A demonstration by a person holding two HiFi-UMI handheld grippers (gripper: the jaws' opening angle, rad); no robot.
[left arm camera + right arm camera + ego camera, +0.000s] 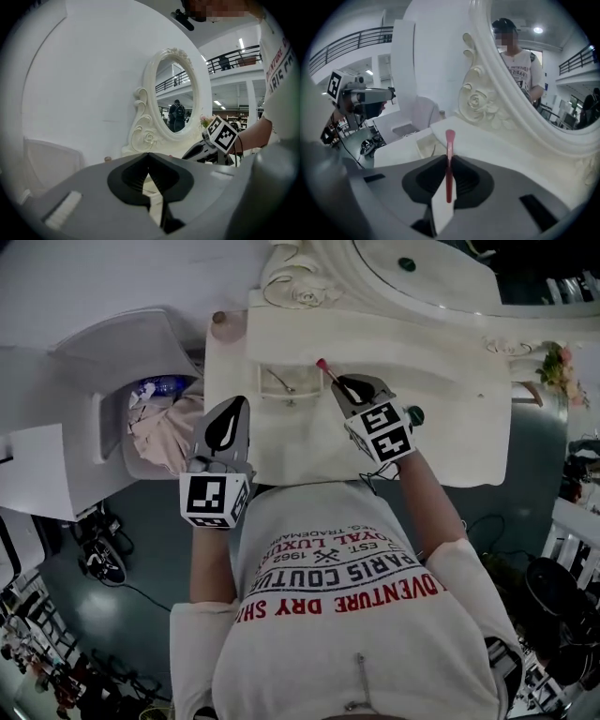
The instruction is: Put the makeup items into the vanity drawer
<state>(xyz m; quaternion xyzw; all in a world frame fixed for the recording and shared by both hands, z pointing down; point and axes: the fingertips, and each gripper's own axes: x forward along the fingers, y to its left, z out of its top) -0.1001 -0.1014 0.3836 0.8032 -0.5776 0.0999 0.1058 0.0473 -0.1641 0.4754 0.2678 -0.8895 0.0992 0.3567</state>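
— Holding a slim pink makeup stick in the right hand-held gripper. The jaws are clenching its shaft and the pink tip is poking out ahead.

— Where is it sitting against the vanity?

— I'm seeing the tip just beside the upper right corner of the small drawer, the one with the curved handle, above the vanity surface.

— Is that drawer pulled out?

— I'm not managing to tell from any view, and that's what is worrying me. If it's closed, I'm risking jabbing the tip into the drawer front.

— And the left side?

— The left hand-held gripper is hovering over the surface's left part, well apart from the handle, jaws pressed together on nothing. It's looking like that one would need to open before it could hook the handle.

— Anything else?

— The grip. I'm pinching a thin round shaft, so any knock could be swivelling it between the pads or slipping it out, and it'd be rolling off the surface to the floor.
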